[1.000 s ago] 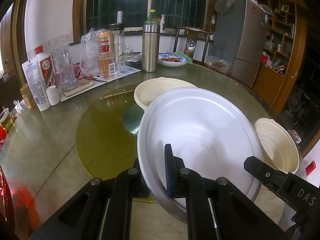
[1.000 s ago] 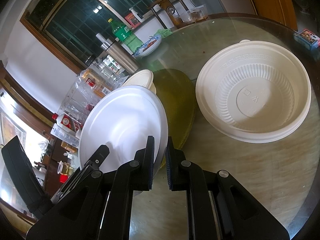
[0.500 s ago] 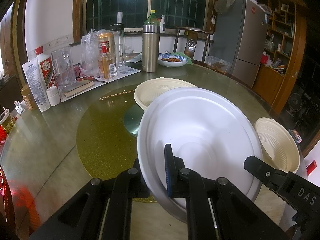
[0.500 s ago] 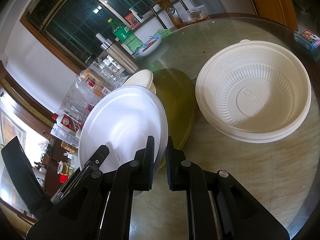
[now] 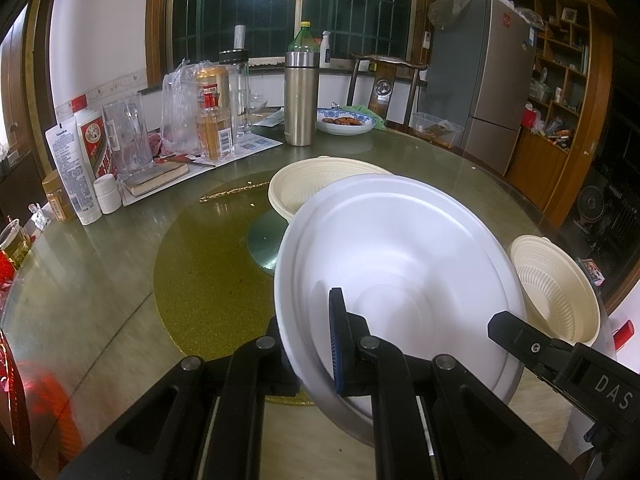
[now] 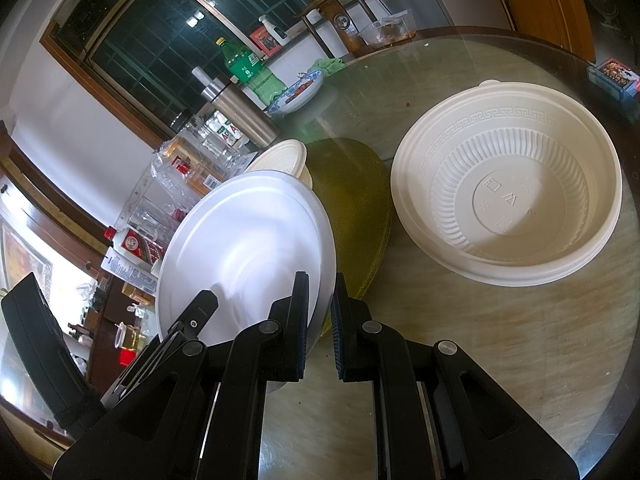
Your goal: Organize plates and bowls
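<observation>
Off to my left a white tube (image 5: 72,172) stands by a red-capped white bottle (image 5: 93,136), a small white jar (image 5: 107,194) just in front of them. Behind those I see a clear pitcher (image 5: 130,136), a crinkled plastic bag (image 5: 180,108) and an amber liquor bottle (image 5: 214,128). A book (image 5: 158,178) lies flat near them. A steel flask (image 5: 301,100) stands upright, a green bottle (image 5: 306,42) behind it. A blue-patterned dish of food (image 5: 346,122) sits by a wooden chair (image 5: 384,84). A grey fridge (image 5: 488,76) stands at the far wall, wooden shelves (image 5: 560,68) beside it. A gold turntable disc (image 5: 208,272) lies on the glass-topped table (image 5: 80,288). Dark barred window (image 5: 240,8) behind
</observation>
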The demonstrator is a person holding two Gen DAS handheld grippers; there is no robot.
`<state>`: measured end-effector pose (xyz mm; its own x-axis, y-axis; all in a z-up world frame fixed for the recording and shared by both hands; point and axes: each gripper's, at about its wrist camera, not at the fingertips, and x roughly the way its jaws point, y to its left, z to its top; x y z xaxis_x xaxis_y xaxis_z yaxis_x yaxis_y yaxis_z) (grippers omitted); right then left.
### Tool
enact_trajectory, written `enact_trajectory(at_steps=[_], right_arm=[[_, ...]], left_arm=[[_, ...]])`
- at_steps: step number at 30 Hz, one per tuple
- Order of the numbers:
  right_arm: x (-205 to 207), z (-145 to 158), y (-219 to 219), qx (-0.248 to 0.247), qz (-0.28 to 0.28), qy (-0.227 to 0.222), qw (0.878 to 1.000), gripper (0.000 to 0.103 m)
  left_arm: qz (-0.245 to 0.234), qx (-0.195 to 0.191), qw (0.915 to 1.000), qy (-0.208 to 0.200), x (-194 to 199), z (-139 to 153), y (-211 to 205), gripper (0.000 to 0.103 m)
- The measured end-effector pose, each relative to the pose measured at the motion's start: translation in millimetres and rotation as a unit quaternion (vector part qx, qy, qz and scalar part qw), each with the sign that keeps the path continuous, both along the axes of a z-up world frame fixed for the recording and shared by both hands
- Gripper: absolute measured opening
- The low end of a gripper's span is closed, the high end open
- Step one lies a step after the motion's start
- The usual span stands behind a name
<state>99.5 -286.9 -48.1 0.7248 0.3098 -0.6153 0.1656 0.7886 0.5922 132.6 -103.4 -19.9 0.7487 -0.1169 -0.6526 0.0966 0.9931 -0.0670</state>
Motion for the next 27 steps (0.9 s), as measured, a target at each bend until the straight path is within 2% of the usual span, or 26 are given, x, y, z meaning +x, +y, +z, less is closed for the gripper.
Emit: enact_trajectory(at_steps=[6,12,16,27], right_arm=[[0,3,0,0.001,-0.001,-0.005,1.0,0.01],[-5,24,7,0.002,0.012,-0.027,1.0,0.01],[-10,37,28,0.003,0.035,-0.038,0.999,0.01],[-10,59,109,-0.013,0.12,-0.051,0.991,0.01]], left_arm=[[0.002,0.0,1.0,-0.003,2,5,1,0.009],[0.011,0.016,0.9991,-0.038,-12,30,4,0.009],[0.032,0.024,0.9976,-0.057,-30,47,27,0.009],[0.101,0.006,0.9933,-0.055,-61,57,109,0.009]])
